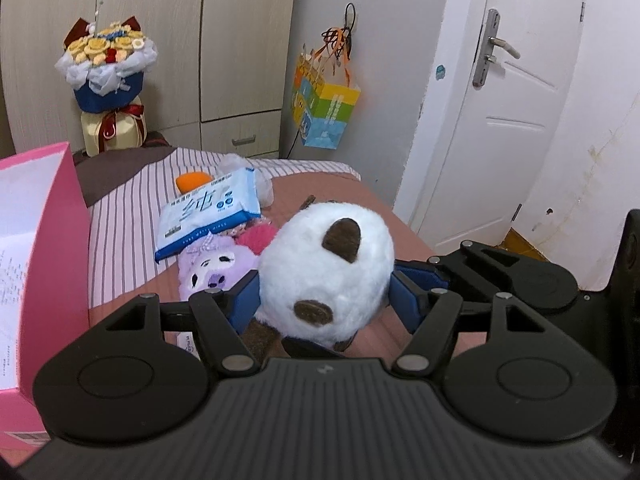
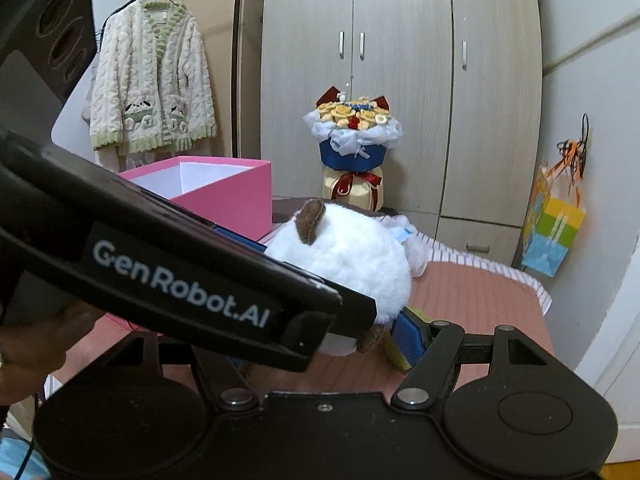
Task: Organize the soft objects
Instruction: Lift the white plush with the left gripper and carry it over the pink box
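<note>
A round white plush toy with brown ears hangs above the pink bed cover. My left gripper is shut on it, its blue pads pressing into both sides. From the right, my right gripper's blue finger lies against the toy's side. In the right wrist view the plush toy sits between the fingers of my right gripper. Its right pad touches the toy's lower part, and the left gripper's body hides its other finger.
On the bed lie a purple plush, a pink fluffy item, a pack of wipes and an orange thing. An open pink box stands at the left. A bouquet, wardrobe, hanging gift bag and white door are behind.
</note>
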A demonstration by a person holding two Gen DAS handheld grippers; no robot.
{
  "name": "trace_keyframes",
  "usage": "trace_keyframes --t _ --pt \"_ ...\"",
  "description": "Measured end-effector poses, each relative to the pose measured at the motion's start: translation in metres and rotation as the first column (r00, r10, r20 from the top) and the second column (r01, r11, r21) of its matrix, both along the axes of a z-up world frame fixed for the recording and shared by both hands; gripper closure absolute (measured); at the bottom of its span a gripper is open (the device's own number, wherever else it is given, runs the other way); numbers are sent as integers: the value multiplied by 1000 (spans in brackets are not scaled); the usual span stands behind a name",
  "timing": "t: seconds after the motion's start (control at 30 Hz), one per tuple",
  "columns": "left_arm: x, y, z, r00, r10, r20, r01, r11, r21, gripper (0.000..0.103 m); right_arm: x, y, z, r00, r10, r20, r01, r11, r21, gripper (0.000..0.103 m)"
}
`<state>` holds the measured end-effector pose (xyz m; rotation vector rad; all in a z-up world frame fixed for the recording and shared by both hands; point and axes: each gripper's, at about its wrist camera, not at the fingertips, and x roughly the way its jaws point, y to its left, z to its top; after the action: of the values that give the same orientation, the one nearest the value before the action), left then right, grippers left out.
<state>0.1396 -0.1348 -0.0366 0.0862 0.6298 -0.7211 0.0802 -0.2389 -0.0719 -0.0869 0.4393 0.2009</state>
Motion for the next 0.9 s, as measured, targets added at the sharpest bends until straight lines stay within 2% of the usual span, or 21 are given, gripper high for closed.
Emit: trace_keyframes --t 0.17,0.33,0.6,0.9 --pt "-15 1 14 1000 7 18 -7 1000 12 35 -12 1 13 999 -2 34 3 1000 -16 29" --pt "-38 9 27 999 31 27 -32 999 33 36 -25 8 26 1000 27 12 -27 1000 4 28" --pt "-54 45 30 991 77 -106 -75 997 15 36 -40 31 37 995 85 -55 -85 996 8 28" --pt "-66 106 29 962 152 -227 -150 988 25 36 -49 84 40 974 185 -132 -188 982 -13 28"
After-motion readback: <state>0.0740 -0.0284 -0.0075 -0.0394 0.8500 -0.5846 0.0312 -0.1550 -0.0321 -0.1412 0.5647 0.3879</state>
